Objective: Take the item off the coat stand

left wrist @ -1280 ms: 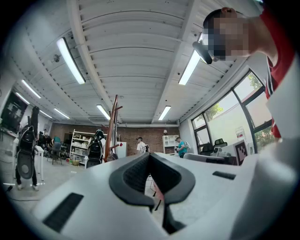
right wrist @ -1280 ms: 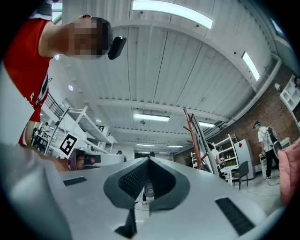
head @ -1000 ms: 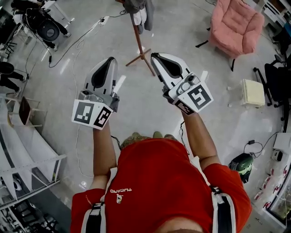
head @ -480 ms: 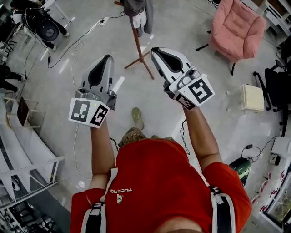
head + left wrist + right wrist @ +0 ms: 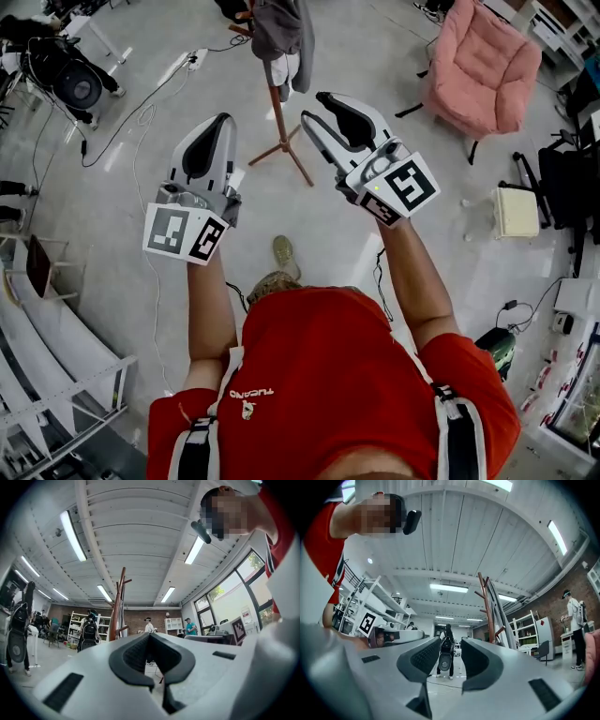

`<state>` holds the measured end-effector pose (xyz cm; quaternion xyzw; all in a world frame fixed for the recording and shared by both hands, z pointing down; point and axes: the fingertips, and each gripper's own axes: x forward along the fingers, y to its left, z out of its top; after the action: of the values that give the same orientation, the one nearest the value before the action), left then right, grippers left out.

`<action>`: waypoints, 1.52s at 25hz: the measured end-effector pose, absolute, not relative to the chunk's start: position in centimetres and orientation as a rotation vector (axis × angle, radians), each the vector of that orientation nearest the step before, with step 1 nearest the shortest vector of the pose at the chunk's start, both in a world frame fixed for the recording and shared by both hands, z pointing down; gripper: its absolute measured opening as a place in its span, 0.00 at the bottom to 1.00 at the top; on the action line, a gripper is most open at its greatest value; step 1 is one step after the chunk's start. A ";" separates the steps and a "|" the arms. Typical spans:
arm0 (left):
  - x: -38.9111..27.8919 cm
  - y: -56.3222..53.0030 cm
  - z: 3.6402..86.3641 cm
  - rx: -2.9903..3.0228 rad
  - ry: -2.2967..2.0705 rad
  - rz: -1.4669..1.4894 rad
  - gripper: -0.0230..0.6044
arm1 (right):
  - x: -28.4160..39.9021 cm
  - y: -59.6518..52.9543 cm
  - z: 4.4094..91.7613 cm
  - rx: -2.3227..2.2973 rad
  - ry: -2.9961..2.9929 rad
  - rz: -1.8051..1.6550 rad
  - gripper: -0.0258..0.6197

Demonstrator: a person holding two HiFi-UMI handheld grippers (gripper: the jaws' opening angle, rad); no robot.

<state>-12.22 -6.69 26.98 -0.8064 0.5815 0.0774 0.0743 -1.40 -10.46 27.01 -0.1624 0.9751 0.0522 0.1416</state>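
A wooden coat stand (image 5: 280, 105) rises at the top middle of the head view, with a grey garment (image 5: 277, 23) hanging from its top. Both grippers are held out in front of the person, short of the stand and not touching it. My left gripper (image 5: 223, 120) is shut and empty, left of the pole. My right gripper (image 5: 314, 108) is just right of the pole; its jaws are opening with nothing between them. The stand (image 5: 119, 602) shows beyond the shut left gripper (image 5: 150, 635). In the right gripper view the stand (image 5: 487, 606) is to the right of the parted right gripper (image 5: 450, 644).
A pink armchair (image 5: 483, 66) sits at the upper right, with a white box (image 5: 518, 192) and a black chair (image 5: 572, 169) below it. A black fan (image 5: 70, 80) and floor cables (image 5: 141, 112) lie at the upper left. White racks (image 5: 47, 347) line the left edge.
The right gripper's jaws have parted from shut. The person has stepped forward, so the coat stand and its garment now sit nearer to both grippers.
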 end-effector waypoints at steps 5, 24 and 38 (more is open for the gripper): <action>-16.9 -12.4 26.8 -2.453 1.684 0.232 0.05 | -6.0 -16.1 27.6 -0.544 2.851 0.181 0.32; -23.8 -28.3 27.2 -2.551 1.611 0.244 0.05 | -12.2 -36.5 29.9 -0.778 2.937 0.115 0.47; -24.4 -31.7 28.3 -2.465 1.782 0.215 0.05 | -16.4 -43.1 33.6 -0.627 3.104 0.088 0.50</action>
<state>-24.44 -31.69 28.30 -0.8075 0.5838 0.0706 0.0462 -16.40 -43.10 33.58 -0.1980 0.9797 0.0279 -0.0129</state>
